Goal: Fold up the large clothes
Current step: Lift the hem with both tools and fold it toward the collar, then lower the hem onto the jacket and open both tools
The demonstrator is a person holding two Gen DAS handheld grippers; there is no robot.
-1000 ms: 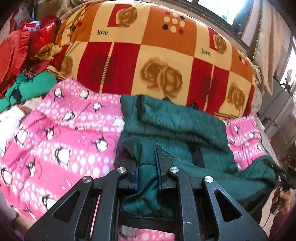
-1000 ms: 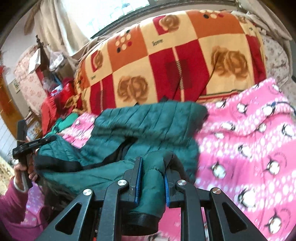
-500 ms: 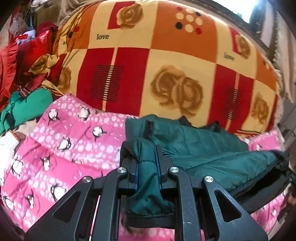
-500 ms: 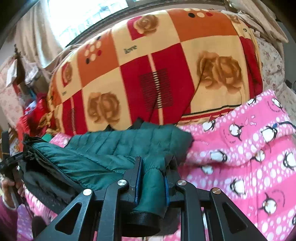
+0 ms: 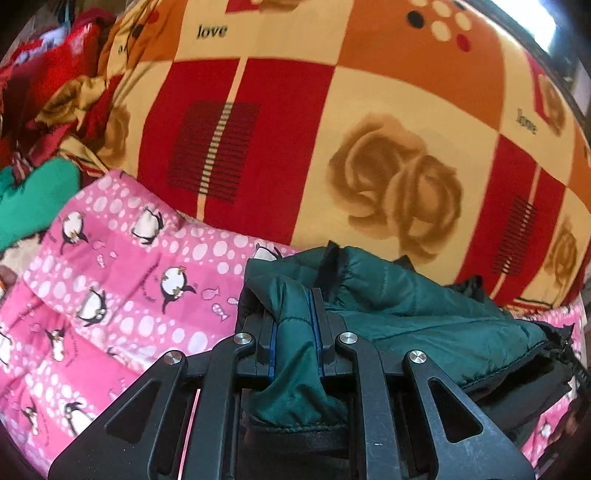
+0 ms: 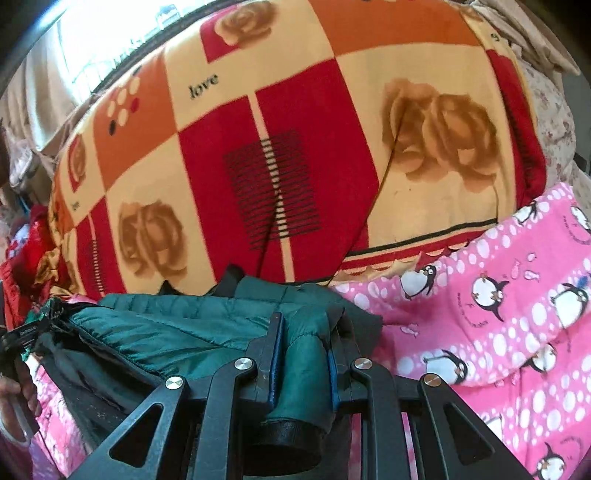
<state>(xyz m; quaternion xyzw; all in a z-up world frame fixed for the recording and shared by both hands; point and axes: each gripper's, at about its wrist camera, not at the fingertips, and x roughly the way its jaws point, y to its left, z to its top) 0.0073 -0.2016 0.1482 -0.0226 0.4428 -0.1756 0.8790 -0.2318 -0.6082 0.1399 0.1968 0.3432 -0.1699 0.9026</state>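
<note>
A dark green quilted jacket (image 5: 406,306) lies doubled over on the pink penguin blanket (image 5: 122,295). My left gripper (image 5: 295,299) is shut on a bunched corner of the jacket near its black hem. In the right wrist view the same jacket (image 6: 177,328) stretches to the left, and my right gripper (image 6: 304,328) is shut on another corner of it with a black cuff hanging below the pads. The lifted layer hangs between the two grippers, above the layer underneath. At the left edge a hand (image 6: 14,391) holds the other gripper's handle.
A big rolled blanket (image 5: 351,129) in red, orange and cream squares with roses rises right behind the jacket. Red and green clothes (image 5: 37,147) are piled at the left. The pink blanket (image 6: 498,314) spreads to the right. A bright window (image 6: 103,33) is behind.
Both grippers have carried their jacket corners toward the rolled blanket, which now fills more of each view. The lifted layer has come over the rest of the jacket, and less of it shows.
</note>
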